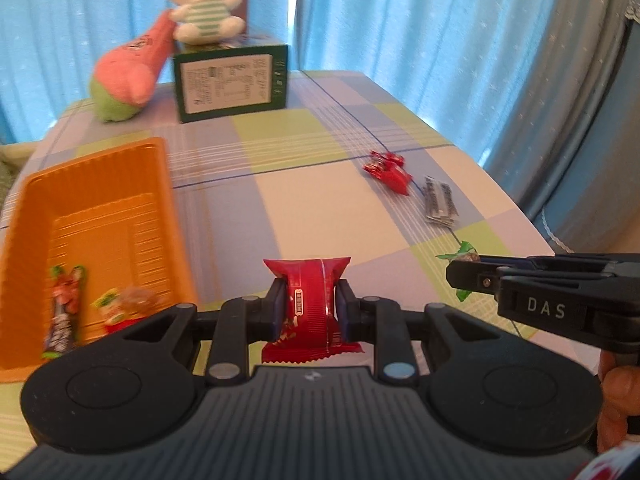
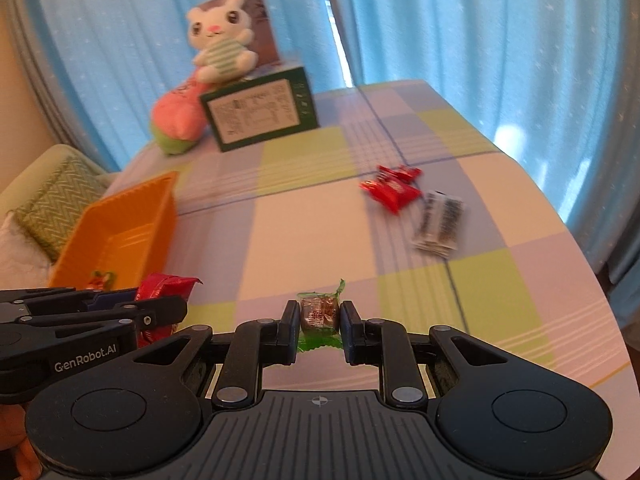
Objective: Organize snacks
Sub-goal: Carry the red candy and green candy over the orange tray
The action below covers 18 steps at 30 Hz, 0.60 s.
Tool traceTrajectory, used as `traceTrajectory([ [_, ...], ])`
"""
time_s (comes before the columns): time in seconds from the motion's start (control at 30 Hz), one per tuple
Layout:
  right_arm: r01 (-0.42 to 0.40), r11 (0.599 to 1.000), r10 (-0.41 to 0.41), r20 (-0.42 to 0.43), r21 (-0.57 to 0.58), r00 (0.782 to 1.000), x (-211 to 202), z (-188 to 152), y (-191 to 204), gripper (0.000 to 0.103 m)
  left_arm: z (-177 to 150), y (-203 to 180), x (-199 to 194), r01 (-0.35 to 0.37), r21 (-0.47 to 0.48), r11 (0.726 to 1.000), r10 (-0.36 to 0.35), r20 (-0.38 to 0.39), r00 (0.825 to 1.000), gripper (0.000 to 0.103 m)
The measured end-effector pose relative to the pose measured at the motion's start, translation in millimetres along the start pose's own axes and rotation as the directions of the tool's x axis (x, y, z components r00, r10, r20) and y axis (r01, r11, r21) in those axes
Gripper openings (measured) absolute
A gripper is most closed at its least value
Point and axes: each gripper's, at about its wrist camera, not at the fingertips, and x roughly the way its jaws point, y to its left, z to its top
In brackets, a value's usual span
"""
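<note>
My left gripper [image 1: 310, 304] is shut on a red snack packet [image 1: 310, 312], held above the table just right of the orange tray [image 1: 100, 184]. The tray holds a few wrapped snacks [image 1: 66, 312]. My right gripper [image 2: 319, 318] is shut on a green-wrapped candy [image 2: 319, 312] above the near table edge. It shows from the side in the left wrist view [image 1: 464, 276], with the candy [image 1: 464, 250] at its tip. The left gripper [image 2: 160, 312] and its red packet [image 2: 166, 286] show in the right wrist view. Red candies [image 1: 390, 170] and silver-black sachets [image 1: 440, 202] lie at the right.
A green box [image 1: 232, 82] stands at the table's far side with a white plush rabbit [image 1: 206, 4] on it and a pink plush [image 1: 128, 76] leaning beside it. Blue curtains [image 1: 440, 40] hang behind. A checked cloth [image 1: 320, 200] covers the table. A cushion [image 2: 56, 200] lies left of the table.
</note>
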Motion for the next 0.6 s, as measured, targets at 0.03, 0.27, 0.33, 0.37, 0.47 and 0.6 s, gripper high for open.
traceTrajectory([
  [0.03,-0.009,1.000,0.009,0.003,-0.010,1.000,-1.5,0.2,7.2,0.021,-1.2,5.9,-7.1,-0.011,-0.008,1.000,0.011,0.005,1.000,0.023],
  [0.27,-0.080,0.993,0.081,0.017,-0.083,0.997,-7.4,1.6,57.4,0.021,-9.2,50.2,-49.7,-0.074,-0.091,0.993,0.078,0.044,0.996,0.023],
  [0.33,-0.096,0.990,0.098,0.014,-0.104,0.995,-6.8,1.7,70.2,0.021,-10.2,61.2,-58.9,-0.090,-0.109,0.990,0.096,0.051,0.994,0.023],
  [0.37,-0.104,0.988,0.106,0.012,-0.115,0.994,-6.3,1.6,76.8,0.021,-10.5,66.5,-62.6,-0.098,-0.116,0.988,0.105,0.054,0.993,0.023],
  [0.47,-0.123,0.983,0.125,0.007,-0.138,0.992,-4.4,1.9,92.4,0.021,-12.0,79.5,-72.4,-0.111,-0.142,0.984,0.121,0.063,0.991,0.023],
  [0.6,-0.143,0.976,0.145,0.003,-0.167,0.989,-1.2,1.7,108.9,0.021,-14.8,94.1,-81.7,-0.124,-0.166,0.978,0.137,0.073,0.988,0.023],
])
